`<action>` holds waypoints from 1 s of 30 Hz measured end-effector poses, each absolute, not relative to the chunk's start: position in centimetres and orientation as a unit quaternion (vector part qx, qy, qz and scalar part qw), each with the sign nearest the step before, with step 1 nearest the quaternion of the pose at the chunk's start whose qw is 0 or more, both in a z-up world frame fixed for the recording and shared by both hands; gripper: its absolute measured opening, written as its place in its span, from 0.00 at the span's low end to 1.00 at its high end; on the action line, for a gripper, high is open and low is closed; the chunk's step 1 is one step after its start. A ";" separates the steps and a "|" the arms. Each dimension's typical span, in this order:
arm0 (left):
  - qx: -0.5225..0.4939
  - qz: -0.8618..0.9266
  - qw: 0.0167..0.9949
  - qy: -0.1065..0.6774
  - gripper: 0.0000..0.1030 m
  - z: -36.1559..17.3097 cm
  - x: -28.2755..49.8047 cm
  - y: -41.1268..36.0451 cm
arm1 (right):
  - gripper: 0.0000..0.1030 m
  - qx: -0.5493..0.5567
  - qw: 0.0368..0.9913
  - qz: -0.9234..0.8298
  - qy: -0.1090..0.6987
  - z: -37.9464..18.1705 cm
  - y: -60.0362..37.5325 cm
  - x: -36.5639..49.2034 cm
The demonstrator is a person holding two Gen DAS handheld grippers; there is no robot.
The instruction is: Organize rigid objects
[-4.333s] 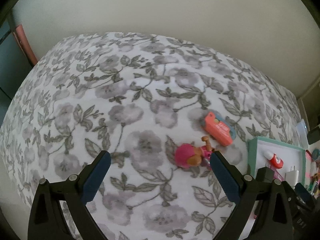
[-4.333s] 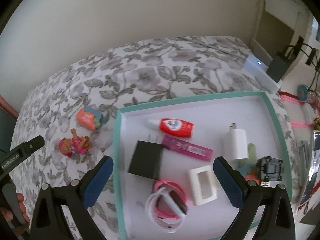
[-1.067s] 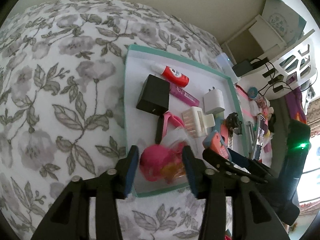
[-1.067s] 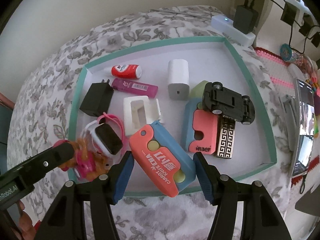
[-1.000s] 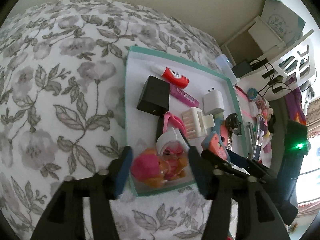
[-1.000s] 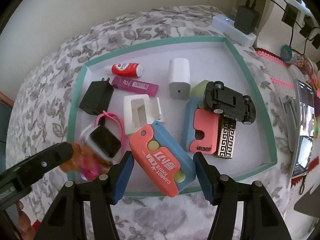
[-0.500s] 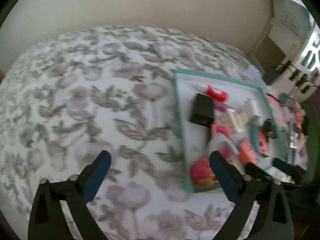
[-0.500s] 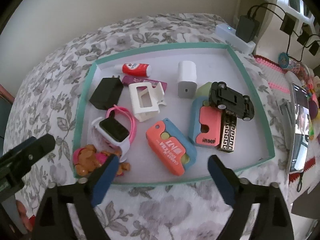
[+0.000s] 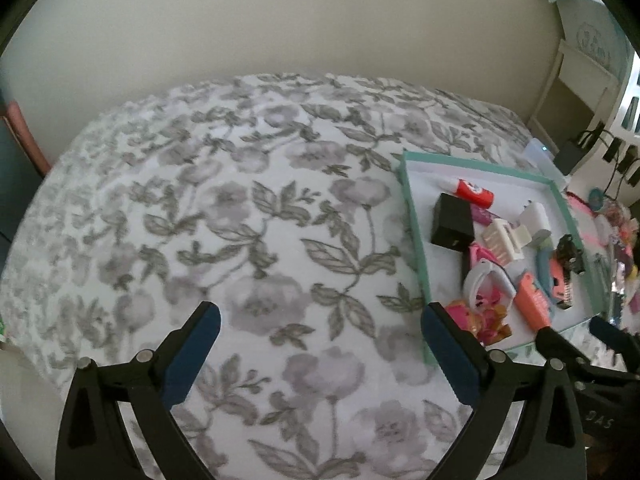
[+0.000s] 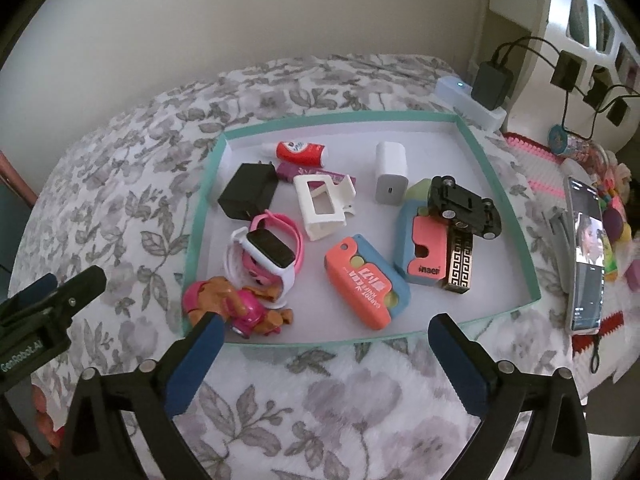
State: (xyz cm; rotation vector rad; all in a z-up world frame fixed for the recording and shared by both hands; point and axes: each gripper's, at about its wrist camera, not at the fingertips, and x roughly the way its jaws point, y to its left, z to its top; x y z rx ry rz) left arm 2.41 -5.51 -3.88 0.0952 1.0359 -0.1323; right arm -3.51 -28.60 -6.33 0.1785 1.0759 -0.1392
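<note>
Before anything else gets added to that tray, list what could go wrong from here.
1. The toy car lies upside down across other items, tilted; a nudge might roll it off.
2. The doll lies at the tray rim's near corner, close to the right gripper; it could snag there.
3. The tray is crowded: the watch leans on the doll, so a new piece may knock things over.
</note>
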 end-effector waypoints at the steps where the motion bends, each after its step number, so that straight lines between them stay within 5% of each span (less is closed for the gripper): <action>1: 0.048 -0.065 0.867 0.493 0.97 -3.7 2.3 -5.5 | 1.00 0.085 0.854 -0.067 0.510 -6.2 -28.6 -3.6; 30: 0.065 -0.047 0.863 0.499 0.97 -3.5 1.6 -5.4 | 1.00 0.097 0.868 -0.079 0.481 -4.6 -28.8 -5.3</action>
